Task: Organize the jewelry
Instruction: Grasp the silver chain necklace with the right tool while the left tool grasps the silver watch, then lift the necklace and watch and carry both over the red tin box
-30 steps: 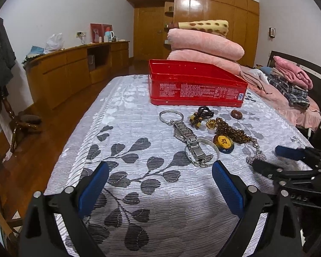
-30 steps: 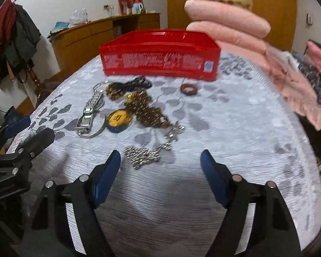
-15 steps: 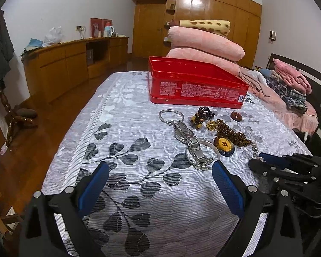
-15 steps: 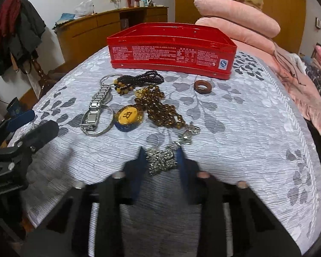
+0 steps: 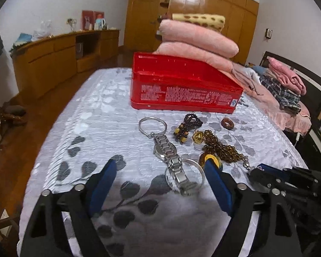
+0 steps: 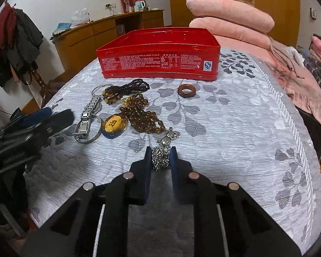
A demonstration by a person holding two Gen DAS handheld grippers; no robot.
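Observation:
Jewelry lies on a grey leaf-patterned bedspread (image 6: 235, 128) in front of an open red tin (image 5: 182, 85). My right gripper (image 6: 160, 152) is closing, its blue pads pressing a sparkly silver chain (image 6: 160, 160). My left gripper (image 5: 160, 167) is closing too, still wide. A steel watch (image 5: 171, 160) and a silver bangle (image 5: 185, 175) lie between and just ahead of its fingers, untouched. Further on are a second bangle (image 5: 153, 125), a dark bead bracelet (image 5: 187, 125), an amber bead necklace (image 6: 141, 117), a yellow pendant (image 6: 114, 125) and a brown ring (image 6: 186, 90).
Folded pink blankets (image 5: 199, 40) are stacked behind the tin, with more clothes (image 5: 284, 85) on the right. A wooden cabinet (image 5: 53, 64) runs along the left wall. A coat stand (image 6: 17, 42) with dark clothes is left of the bed.
The right gripper went from wide open to shut on the silver chain. The left gripper moved forward toward the watch and its jaws narrowed a little.

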